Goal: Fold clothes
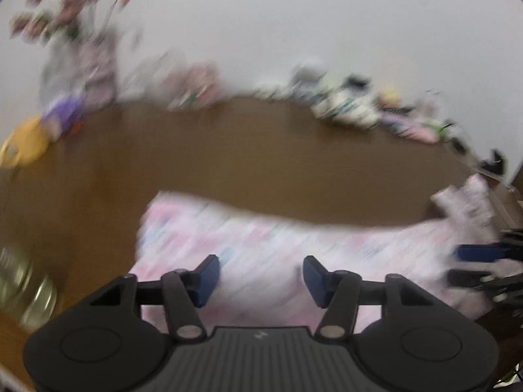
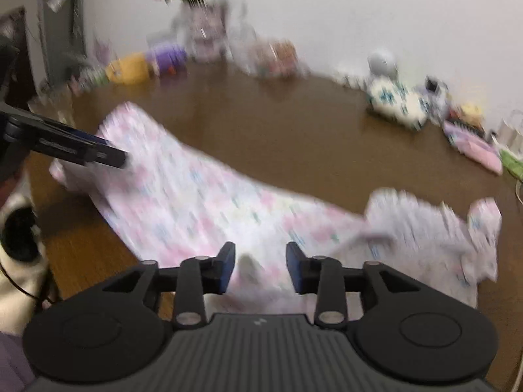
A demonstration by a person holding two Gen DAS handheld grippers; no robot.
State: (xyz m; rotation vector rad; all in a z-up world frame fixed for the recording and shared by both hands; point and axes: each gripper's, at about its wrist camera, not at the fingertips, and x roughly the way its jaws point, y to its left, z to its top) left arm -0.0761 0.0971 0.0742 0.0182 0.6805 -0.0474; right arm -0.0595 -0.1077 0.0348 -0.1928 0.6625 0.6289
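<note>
Garment (image 1: pixel 261 238), thin pink-and-white printed cloth, lay spread on the brown wooden table (image 1: pixel 228 156) in my left wrist view; my left gripper (image 1: pixel 261 277) stood released above it, nothing between the jaws. Right wrist view: my right gripper (image 2: pixel 260 269) was likewise released over the near hem, ruffled end to its right, so I judged a fold just laid down; next move called for regripping an edge.

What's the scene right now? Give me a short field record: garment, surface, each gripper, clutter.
garment: pink floral garment, spread flat, ruffled end toward the right
surface: brown wooden table
left gripper: jaws apart over the garment, nothing pinched
right gripper: jaws apart over the garment's near edge, nothing pinched
clutter: flower vase, yellow and purple items, small items along the far edge by the wall
image quality: blurred, fine detail unreadable
</note>
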